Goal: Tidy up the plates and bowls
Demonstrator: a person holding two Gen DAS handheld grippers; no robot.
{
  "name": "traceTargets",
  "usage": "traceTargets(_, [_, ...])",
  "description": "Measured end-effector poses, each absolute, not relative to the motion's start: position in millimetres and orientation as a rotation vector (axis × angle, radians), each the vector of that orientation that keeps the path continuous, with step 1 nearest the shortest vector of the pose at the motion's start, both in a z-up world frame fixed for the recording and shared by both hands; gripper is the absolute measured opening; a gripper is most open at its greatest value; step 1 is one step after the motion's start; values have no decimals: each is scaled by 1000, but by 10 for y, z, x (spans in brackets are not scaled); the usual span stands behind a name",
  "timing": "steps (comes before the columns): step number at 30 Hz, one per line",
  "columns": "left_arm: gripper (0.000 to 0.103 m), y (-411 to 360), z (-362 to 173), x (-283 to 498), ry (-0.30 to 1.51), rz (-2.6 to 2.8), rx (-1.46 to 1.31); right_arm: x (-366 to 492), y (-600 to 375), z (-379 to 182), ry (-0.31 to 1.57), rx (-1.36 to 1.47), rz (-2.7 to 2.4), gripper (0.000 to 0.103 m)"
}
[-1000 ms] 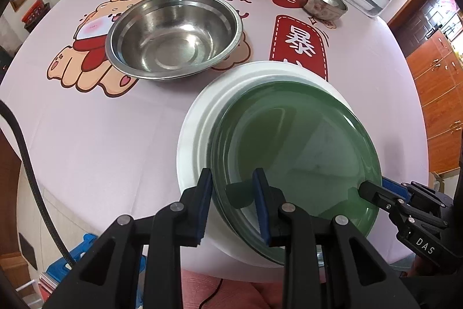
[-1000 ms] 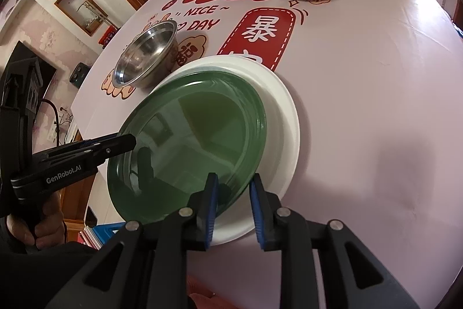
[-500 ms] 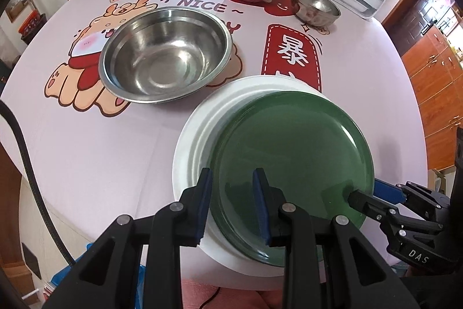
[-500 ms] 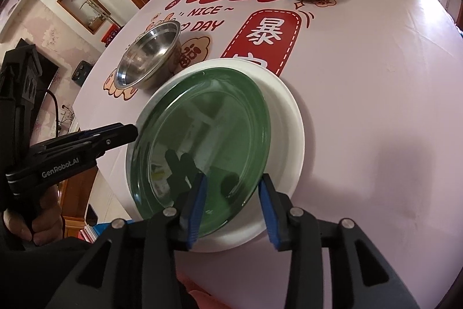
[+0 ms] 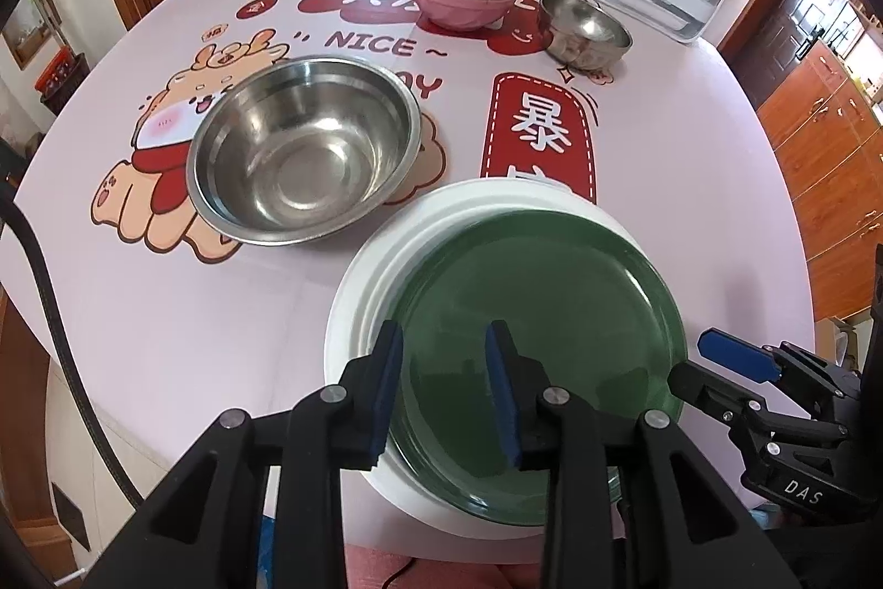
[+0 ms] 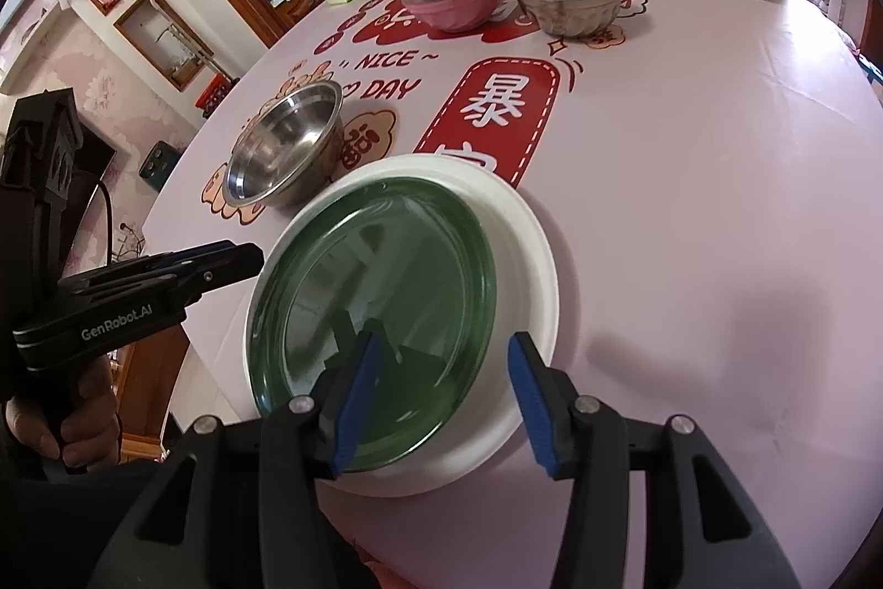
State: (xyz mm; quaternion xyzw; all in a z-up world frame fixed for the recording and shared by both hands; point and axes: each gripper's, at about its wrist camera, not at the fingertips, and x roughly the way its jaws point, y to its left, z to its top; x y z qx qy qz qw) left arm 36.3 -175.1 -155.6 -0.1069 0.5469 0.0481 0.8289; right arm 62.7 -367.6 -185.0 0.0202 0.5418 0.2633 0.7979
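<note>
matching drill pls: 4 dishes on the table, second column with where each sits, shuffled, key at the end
Things:
1. green plate
2. white plate
3. large steel bowl
4. pink bowl

Places:
A. at the far side of the table, next to a small steel bowl
B. on the cartoon print, just left of the plates in the left wrist view
C. lying on top of another plate
D. at the bottom of the stack, flat on the tablecloth

Pairs: 1-C, 2-D, 3-B, 4-A
</note>
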Motion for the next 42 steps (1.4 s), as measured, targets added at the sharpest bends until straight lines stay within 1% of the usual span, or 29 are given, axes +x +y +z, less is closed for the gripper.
traceTargets(13, [34, -1529, -1370, 315, 1115, 139, -229, 641, -3696, -1678, 1088, 73, 523, 51])
traceTargets(18, [39, -1385, -1343, 267, 1109, 147, -233, 613, -3622, -1651, 1080, 87, 503, 52])
traceTargets(22, [39, -1263, -1301, 245, 1108, 138, -221, 594, -3512, -1610, 1066, 109, 487, 52])
traceTargets(27, [43, -1091, -1239, 235, 1099, 124, -208, 565, -3330, -1566, 1053, 123, 478, 52])
traceTargets(34, [46, -820, -1161, 259, 1088, 97, -186, 524, -3013, -1513, 1033, 145, 464, 52])
traceTargets(40, [51, -578, -1117, 343, 1077, 56, -161, 514, -2796, -1475, 1017, 187, 438, 52])
traceTargets(42, [57, -511, -1119, 372, 1076, 47, -160, 518, -2723, -1473, 1013, 208, 428, 52])
